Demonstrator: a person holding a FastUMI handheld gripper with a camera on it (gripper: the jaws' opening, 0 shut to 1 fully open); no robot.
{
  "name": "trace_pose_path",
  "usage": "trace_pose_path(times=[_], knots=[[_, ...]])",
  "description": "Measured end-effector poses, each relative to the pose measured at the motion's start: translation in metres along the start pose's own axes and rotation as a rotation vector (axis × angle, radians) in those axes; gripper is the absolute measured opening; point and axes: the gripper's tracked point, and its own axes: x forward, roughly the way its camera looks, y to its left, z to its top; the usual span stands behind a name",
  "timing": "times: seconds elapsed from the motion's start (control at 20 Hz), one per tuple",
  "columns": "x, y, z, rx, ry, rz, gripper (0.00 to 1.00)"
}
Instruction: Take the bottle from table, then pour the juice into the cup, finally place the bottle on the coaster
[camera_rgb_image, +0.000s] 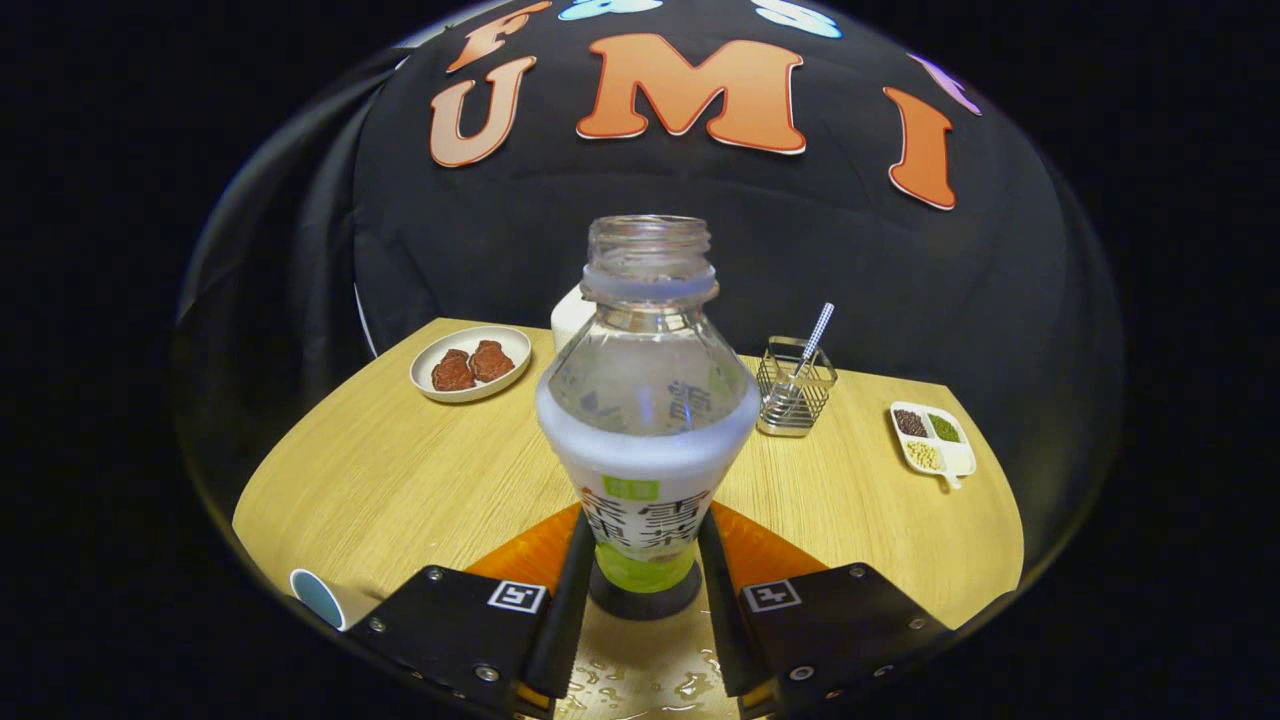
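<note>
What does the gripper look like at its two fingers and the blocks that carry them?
The gripper has two flat black blocks with small silver screws. Each block bears a square black-and-white marker tag. The fingers are thin upright plates with saw-toothed lower edges.

A black cloth wall (700, 250) hangs as the backdrop from nine o'clock through twelve to three, draped in soft folds at the nine o'clock side. In front of it sits a light wood-grain table (400, 470), its top spreading across the lower half from eight o'clock to four. The light is even and warm on the wood, while the cloth behind stays dim, swallowing most of it.
</note>
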Motion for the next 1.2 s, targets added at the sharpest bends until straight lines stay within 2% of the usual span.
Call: trace_pose_path(times=[0.15, 0.3, 0.65, 0.75, 0.85, 0.95, 1.0, 1.2], knots=[[0.018, 0.002, -0.020, 0.033, 0.037, 0.008, 0.57], [0.026, -0.005, -0.030, 0.017, 0.054, -0.021, 0.60], [0.021, -0.007, -0.038, 0.036, 0.059, -0.028, 0.65], [0.014, -0.005, -0.041, 0.032, 0.070, -0.026, 0.69], [0.003, -0.005, -0.037, 0.038, 0.068, -0.024, 0.79], [-0.014, -0.005, -0.028, 0.046, 0.043, -0.024, 0.94], [-0.023, -0.005, -0.022, 0.052, 0.029, -0.019, 0.97], [-0.073, -0.019, 0.007, 0.048, -0.036, -0.034, 0.98]])
